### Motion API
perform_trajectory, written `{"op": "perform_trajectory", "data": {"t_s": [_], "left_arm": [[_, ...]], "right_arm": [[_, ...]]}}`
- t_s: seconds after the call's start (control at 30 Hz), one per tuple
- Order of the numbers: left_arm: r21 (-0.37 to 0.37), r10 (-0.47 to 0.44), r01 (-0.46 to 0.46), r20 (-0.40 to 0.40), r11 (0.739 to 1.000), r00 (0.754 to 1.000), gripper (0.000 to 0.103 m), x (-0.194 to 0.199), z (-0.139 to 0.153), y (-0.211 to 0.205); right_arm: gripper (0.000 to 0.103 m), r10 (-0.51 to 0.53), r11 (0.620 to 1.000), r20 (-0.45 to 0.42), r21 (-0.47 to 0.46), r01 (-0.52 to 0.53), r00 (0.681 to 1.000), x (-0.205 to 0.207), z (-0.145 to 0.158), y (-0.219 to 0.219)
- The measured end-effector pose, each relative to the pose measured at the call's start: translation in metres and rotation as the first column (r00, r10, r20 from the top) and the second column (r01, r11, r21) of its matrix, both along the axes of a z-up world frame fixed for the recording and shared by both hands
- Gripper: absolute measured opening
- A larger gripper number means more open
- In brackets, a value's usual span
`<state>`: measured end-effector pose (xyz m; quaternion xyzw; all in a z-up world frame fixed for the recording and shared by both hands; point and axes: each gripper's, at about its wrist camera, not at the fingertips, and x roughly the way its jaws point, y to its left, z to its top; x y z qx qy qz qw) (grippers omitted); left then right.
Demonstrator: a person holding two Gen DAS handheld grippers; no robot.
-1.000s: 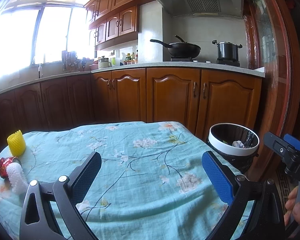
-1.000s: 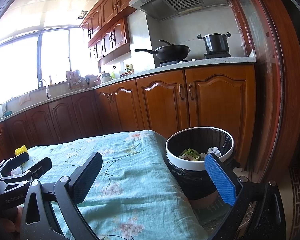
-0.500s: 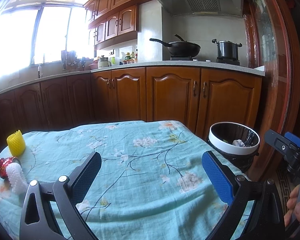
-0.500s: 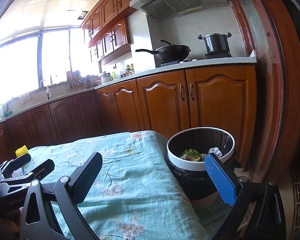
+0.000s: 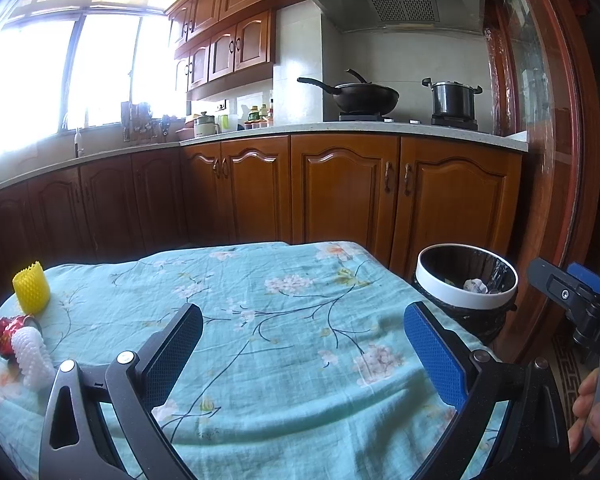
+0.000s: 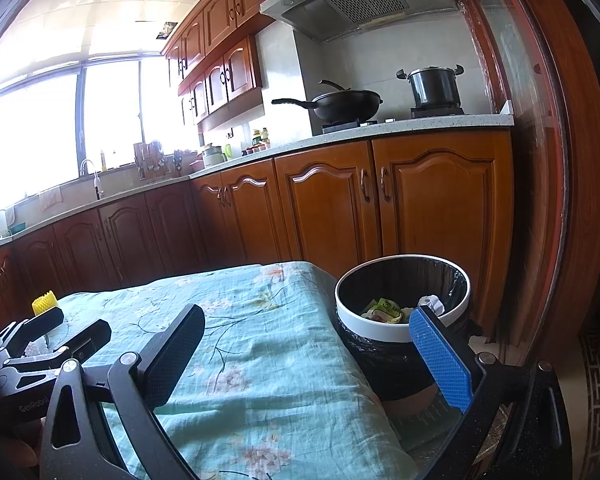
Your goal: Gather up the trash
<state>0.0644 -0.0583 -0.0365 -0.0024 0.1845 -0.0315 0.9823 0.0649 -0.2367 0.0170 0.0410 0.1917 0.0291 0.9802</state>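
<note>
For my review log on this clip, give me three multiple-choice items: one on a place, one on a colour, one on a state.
1. Where is the trash bin?
A. on the counter
B. beside the table's right edge
C. under the window

2. What colour is the foam net sleeve standing upright at the table's far left?
A. yellow
B. green
C. black

3. What state are the left tongs in?
A. shut on a can
B. shut, empty
C. open, empty

Answers:
1 B, the bin stands against the tablecloth edge.
2 A, plainly yellow.
3 C, pads spread wide, only cloth between.

Table (image 5: 284, 420) w/ floral cloth: yellow foam net (image 5: 31, 287), white net (image 5: 32, 356), red wrapper (image 5: 7, 330).
</note>
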Motion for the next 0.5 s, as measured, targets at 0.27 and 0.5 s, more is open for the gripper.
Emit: {"op": "perform_trajectory", "data": {"t_s": [0.27,0.5], "left_arm": [[-0.001,-0.001,0.001,-0.001,1.0,1.0,0.101,0.0,0.0001,-0.0001],[-0.006,-0.006,0.006,-0.004,1.0,1.0,0.101,-0.0008,0.0002,0.0]], "right_arm": [[0.103,0.002,1.0,0.0,0.001,-0.002,1.0,0.0004,0.0001,0.0003],[0.103,0.001,1.0,-0.003,0.001,-0.001,1.0,-0.0005,-0.0002,0.0017]]}}
